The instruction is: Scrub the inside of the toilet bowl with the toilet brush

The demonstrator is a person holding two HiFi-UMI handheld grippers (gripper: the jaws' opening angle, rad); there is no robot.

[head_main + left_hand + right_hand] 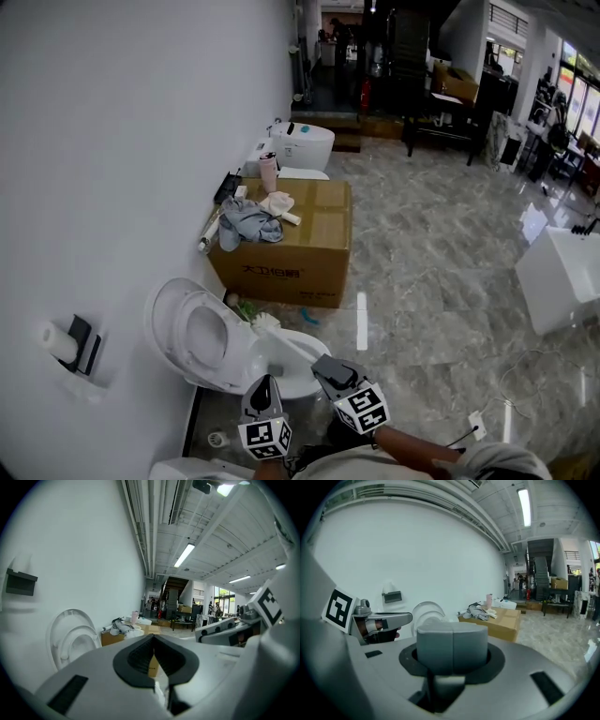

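From here I see the toilet bowl (314, 348) low in the head view, against the wall, with its lid and seat (192, 333) raised. Both grippers hang over the bowl's near edge. The left gripper (153, 639) has its jaws drawn together at the tips, and only a sliver of the room shows through behind them. The right gripper (452, 646) has its pads pressed flush, and nothing is caught in either. A pale slanted bar (284, 343) lies across the bowl, running from a whitish tuft at the back rim towards the right gripper's nose. I take it for the toilet brush, but the picture is too small there to be sure. The right gripper's own camera shows no handle reaching out from its jaws. Closed, empty jaws with the brush lying loose at the bowl would fit the moment just ahead of picking it up. They would fit equally well the moment after it has been let go. I judge that no scrubbing stroke is in hand now. Any grip on that handle would need the jaws opened and lined up along its slant.
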